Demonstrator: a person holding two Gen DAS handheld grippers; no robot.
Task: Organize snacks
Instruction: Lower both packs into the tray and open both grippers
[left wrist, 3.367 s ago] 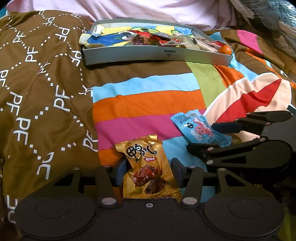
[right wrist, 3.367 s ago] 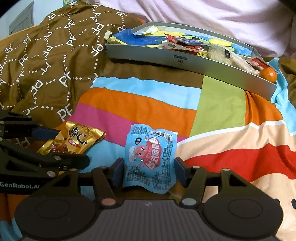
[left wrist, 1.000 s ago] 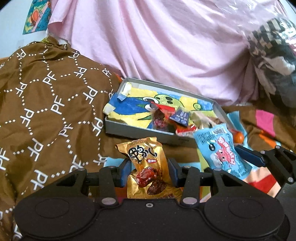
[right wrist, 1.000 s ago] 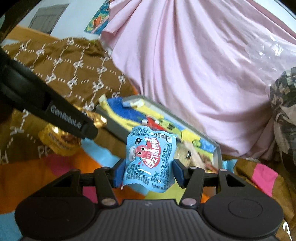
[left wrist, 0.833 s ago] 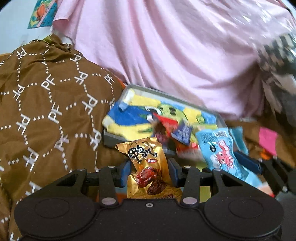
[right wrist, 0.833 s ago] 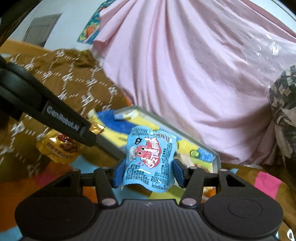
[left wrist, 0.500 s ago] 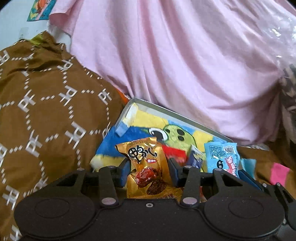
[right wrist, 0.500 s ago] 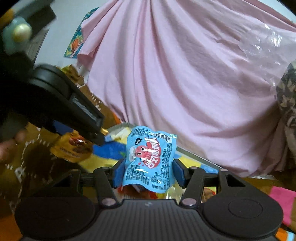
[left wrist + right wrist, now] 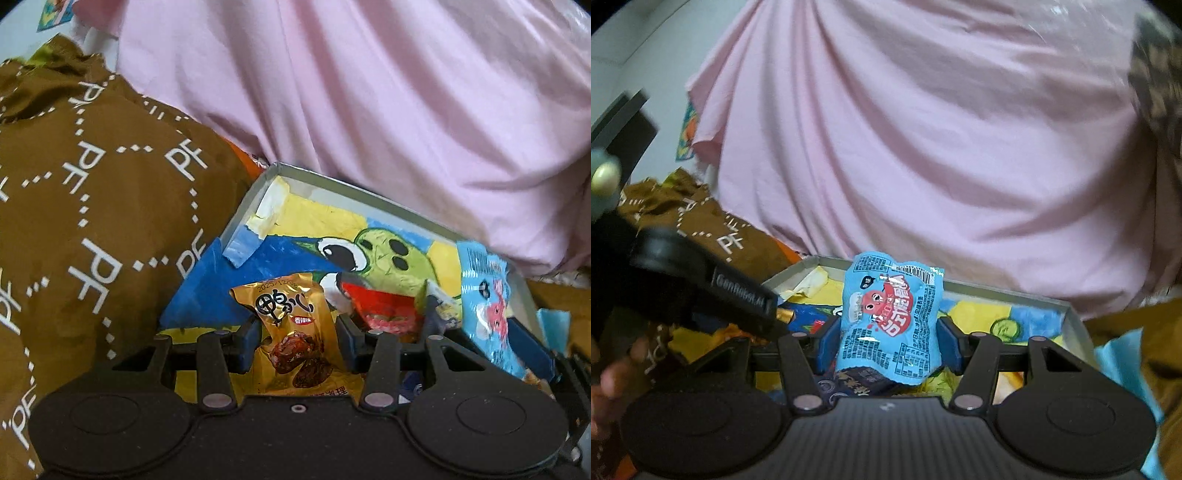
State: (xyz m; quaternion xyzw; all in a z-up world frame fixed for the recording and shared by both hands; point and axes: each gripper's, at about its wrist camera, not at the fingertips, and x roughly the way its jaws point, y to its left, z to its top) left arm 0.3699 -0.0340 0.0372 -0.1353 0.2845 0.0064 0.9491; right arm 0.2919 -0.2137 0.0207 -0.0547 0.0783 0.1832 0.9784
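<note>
Now the left hand-held gripper (image 9: 299,343) pinches a gold snack packet (image 9: 295,339) narrowly above the grey tray (image 9: 369,192); the right hand-held gripper (image 9: 888,341), somewhat wider, clamps a blue snack packet (image 9: 890,317) over that tray. Both packets' lower ends are hidden behind the gripper bodies, and the tray's other snacks are mostly covered.

The gold snack packet (image 9: 295,332) is shiny foil, and the blue snack packet (image 9: 892,317) beside it is glossy plastic film with small reflections. Behind them, the grey tray (image 9: 351,188) looks like matt metal, lined with wrinkled painted paper. Around the tray, the pink sheet (image 9: 369,110) and the brown blanket (image 9: 92,221) are soft matt cloth.
</note>
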